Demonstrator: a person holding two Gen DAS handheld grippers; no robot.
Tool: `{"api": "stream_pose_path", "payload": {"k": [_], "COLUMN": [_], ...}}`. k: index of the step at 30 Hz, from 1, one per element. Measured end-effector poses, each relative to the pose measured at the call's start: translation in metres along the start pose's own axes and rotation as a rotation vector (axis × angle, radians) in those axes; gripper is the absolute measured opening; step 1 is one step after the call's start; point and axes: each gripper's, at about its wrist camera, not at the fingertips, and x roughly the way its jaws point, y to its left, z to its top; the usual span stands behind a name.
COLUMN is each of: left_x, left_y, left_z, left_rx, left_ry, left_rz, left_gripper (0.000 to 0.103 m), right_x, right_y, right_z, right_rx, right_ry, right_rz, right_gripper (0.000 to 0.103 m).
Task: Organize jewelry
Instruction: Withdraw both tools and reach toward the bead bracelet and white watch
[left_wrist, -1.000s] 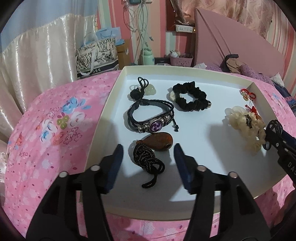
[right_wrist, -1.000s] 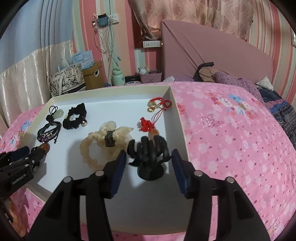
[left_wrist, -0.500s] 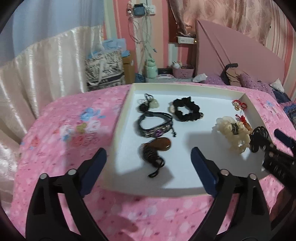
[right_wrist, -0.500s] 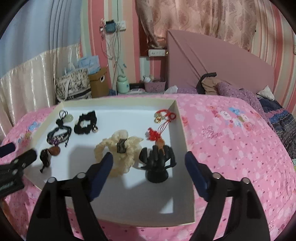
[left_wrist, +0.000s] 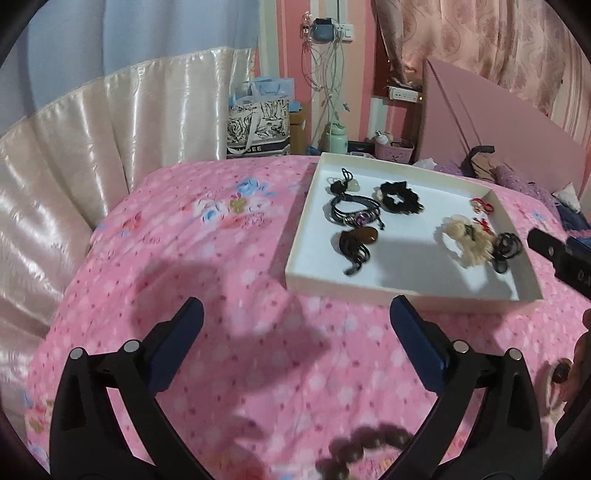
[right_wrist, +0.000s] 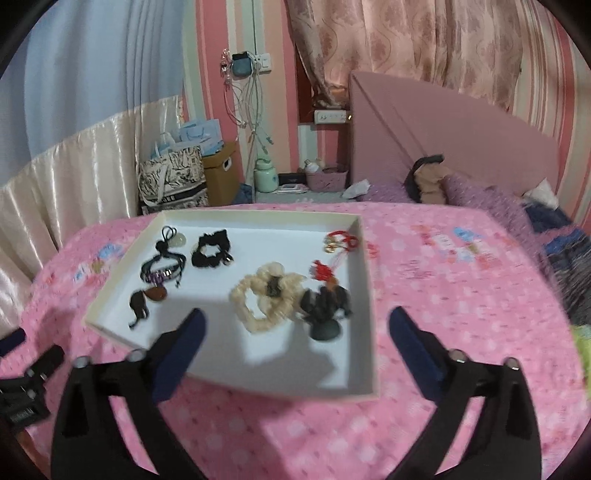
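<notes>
Left wrist: left gripper (left_wrist: 295, 334) just opened wide, empty; jewelry tray (left_wrist: 406, 291) beyond, up-right. Right gripper (right_wrist: 295, 334) likewise, tray ahead.

Only readable bits: "GEE" on the navy band of the rose-print tote bag (left_wrist: 258, 127), around 12 o'clock, rest cut off.

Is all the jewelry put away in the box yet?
Mostly. The white box already holds several bracelets, scrunchies and charms, like the black scrunchie and cream scrunchie. Both grippers, left and right, are open and empty. A brown beaded bracelet lies outside on the bedspread.
</notes>
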Motion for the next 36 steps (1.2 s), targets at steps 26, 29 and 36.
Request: {"api": "stream_pose_path", "payload": {"k": [26, 29, 36], "left_x": [-0.027, -0.022, -0.012], "left_y": [-0.003, -0.005, -0.009], "left_z": [-0.100, -0.103, -0.106], "left_rx": [0.057, 0.068, 0.093], "left_ry": [0.036, 0.061, 0.109], "left_rz": [-0.063, -0.074, -0.073], "left_gripper": [0.100, 0.100, 0.100], "right_x": [-0.065, -0.058, -0.047], "right_y": [-0.084, -0.084, -0.086], "right_z": [-0.125, -0.131, -0.138], "right_rx": [0.069, 0.062, 0.070], "right_ry": [0.026, 0.053, 0.111], "right_rz": [-0.162, -0.150, -0.154], "right_gripper": [0.101, 0.101, 0.101]}}
